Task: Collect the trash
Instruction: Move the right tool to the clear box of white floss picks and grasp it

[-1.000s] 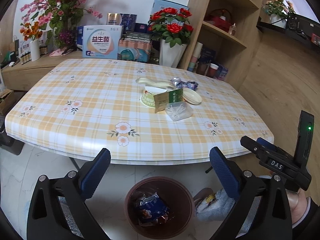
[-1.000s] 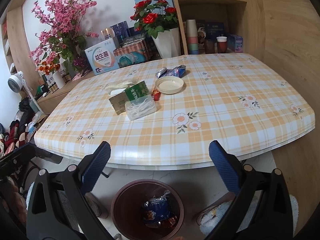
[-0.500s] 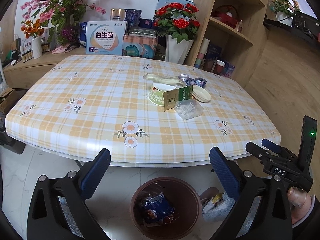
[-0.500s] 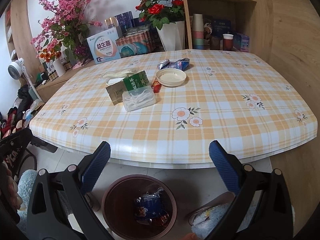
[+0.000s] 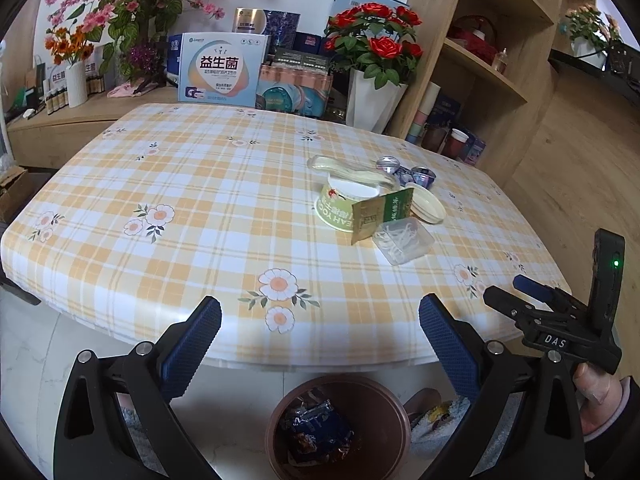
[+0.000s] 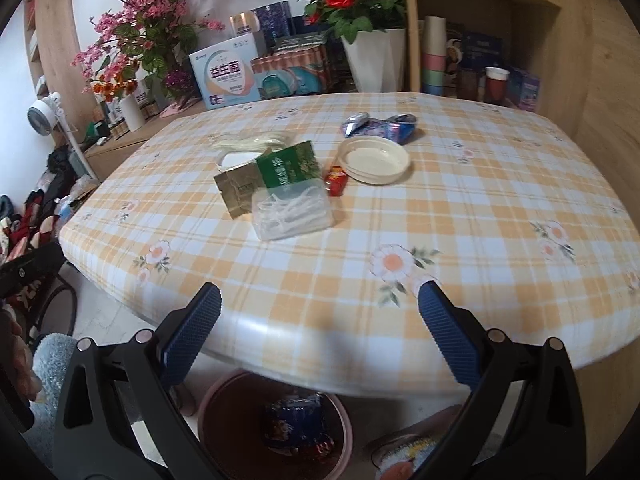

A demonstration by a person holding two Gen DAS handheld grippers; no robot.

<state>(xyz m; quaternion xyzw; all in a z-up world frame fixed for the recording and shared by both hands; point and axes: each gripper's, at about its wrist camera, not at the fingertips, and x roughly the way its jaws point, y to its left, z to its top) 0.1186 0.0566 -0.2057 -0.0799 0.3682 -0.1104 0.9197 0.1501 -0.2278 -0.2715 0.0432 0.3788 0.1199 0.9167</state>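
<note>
Nearest, both tools hang below the front edge of the desk [image 5: 120,240]. The left hand-held gripper [image 5: 320,344] has its blue pads spread wide and empty; the right hand-held gripper [image 6: 319,330] is likewise spread and empty. Under them on the floor stands a brown bin [image 5: 276,432] already holding a dark blue wrapper [image 5: 316,428].

Farther in, on the yellow checked cloth, the trash sits in one tight cluster: a clear plastic box of white picks [image 6: 294,210], a green-and-gold packet [image 6: 272,178] leaning on it, a green paper cup [image 5: 344,204] lying on its side, a small red wrapper [image 6: 336,180], a cream lid [image 6: 376,159], and crinkled blue foil wrappers [image 6: 380,126] behind.

The likely risk: the pieces touch, so closing on one may knock its neighbours over or drag them along.

Readable text: "DAS" on the right tool, part of "YOG" on the cup, and "益生菌" on the box [image 5: 222,70] at the far wall.
</note>
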